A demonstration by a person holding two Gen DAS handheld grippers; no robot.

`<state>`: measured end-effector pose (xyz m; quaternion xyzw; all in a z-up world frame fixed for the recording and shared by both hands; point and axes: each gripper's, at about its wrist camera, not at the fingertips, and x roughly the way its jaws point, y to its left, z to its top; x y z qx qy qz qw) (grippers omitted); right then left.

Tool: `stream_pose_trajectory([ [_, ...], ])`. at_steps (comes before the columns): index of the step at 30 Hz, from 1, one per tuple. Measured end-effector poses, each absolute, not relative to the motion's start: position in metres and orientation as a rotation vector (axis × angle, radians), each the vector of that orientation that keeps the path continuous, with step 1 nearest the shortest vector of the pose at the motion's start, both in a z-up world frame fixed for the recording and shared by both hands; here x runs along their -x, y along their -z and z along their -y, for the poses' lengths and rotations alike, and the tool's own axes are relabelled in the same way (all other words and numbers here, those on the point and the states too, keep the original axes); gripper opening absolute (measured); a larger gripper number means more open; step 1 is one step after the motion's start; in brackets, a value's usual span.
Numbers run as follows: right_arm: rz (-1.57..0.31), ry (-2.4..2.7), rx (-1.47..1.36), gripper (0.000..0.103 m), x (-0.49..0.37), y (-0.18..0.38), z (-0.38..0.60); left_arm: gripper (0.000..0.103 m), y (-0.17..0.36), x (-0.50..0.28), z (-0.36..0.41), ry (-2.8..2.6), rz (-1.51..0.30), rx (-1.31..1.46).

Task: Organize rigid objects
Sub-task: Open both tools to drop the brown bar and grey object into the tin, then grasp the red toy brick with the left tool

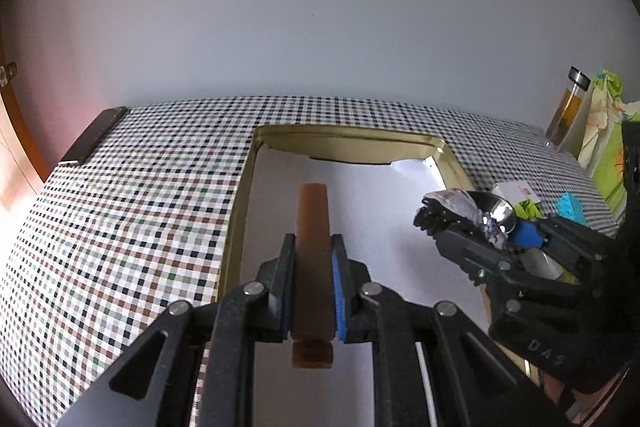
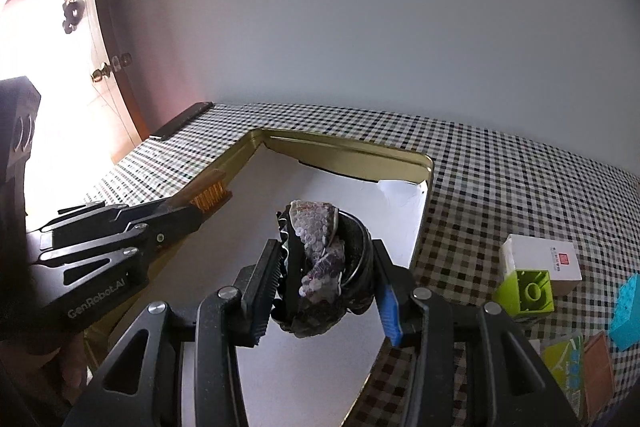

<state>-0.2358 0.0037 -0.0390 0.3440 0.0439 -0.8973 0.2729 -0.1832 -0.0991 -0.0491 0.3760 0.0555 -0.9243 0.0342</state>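
Observation:
My left gripper is shut on a brown brush with orange bristles and holds it above the gold tin lined with white paper. The brush also shows in the right wrist view at the tin's left rim. My right gripper is shut on a dark crumpled shiny object with a silvery, bubbly surface, above the tin's white lining. That object shows in the left wrist view at the right, over the tin's right side.
The tin sits on a checkered tablecloth. To the right lie a white box, a green block, a blue block and cards. A glass bottle stands far right. A dark flat bar lies at the table's back left.

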Motion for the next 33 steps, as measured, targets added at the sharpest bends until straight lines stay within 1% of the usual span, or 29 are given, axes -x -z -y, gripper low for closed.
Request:
stream_pose_trajectory([
  [5, -0.111, 2.429, -0.924, 0.047, 0.237, 0.039, -0.003, 0.014, 0.049, 0.184, 0.101, 2.829, -0.174, -1.156],
  [8, -0.096, 2.447, -0.922, 0.048, 0.238, 0.039, -0.005, 0.016, 0.05, 0.185, 0.104, 2.808, -0.178, -1.147],
  [9, -0.083, 2.449, -0.922, 0.049, 0.239, 0.038, -0.007, 0.024, 0.049, 0.186, 0.105, 2.8, -0.172, -1.14],
  [10, -0.074, 2.45, -0.92, 0.055, 0.239, 0.038, -0.009, 0.03, 0.049, 0.185, 0.105, 2.797, -0.167, -1.134],
  [11, -0.067, 2.457, -0.916, 0.06, 0.239, 0.037, -0.009, 0.045, 0.048, 0.184, 0.105, 2.797, -0.163, -1.125],
  [12, -0.058, 2.477, -0.906, 0.07, 0.238, 0.034, -0.012, 0.059, 0.047, 0.183, 0.105, 2.792, -0.162, -1.111],
  [13, -0.05, 2.491, -0.894, 0.076, 0.235, 0.033, -0.015, 0.064, 0.046, 0.18, 0.106, 2.791, -0.163, -1.086],
  [14, -0.044, 2.494, -0.889, 0.076, 0.234, 0.032, -0.017, 0.068, 0.044, 0.176, 0.106, 2.801, -0.166, -1.056],
  [19, -0.023, 2.496, -0.852, 0.076, 0.212, 0.019, -0.031, 0.069, 0.035, 0.151, 0.099, 2.83, -0.188, -0.943],
  [22, -0.003, 2.507, -0.807, 0.076, 0.188, 0.014, -0.053, 0.085, 0.029, 0.127, 0.086, 2.868, -0.199, -0.839],
  [23, 0.004, 2.516, -0.8, 0.077, 0.182, 0.015, -0.061, 0.092, 0.027, 0.119, 0.082, 2.879, -0.208, -0.813],
  [24, 0.015, 2.529, -0.79, 0.078, 0.173, 0.016, -0.075, 0.096, 0.026, 0.11, 0.076, 2.897, -0.225, -0.779],
  [28, 0.044, 2.608, -0.785, 0.08, 0.144, 0.025, -0.12, 0.096, 0.028, 0.089, 0.041, 2.986, -0.265, -0.733],
  [33, 0.078, 2.731, -0.771, 0.08, 0.109, 0.039, -0.181, 0.096, 0.036, 0.077, -0.009, 3.09, -0.275, -0.79],
])
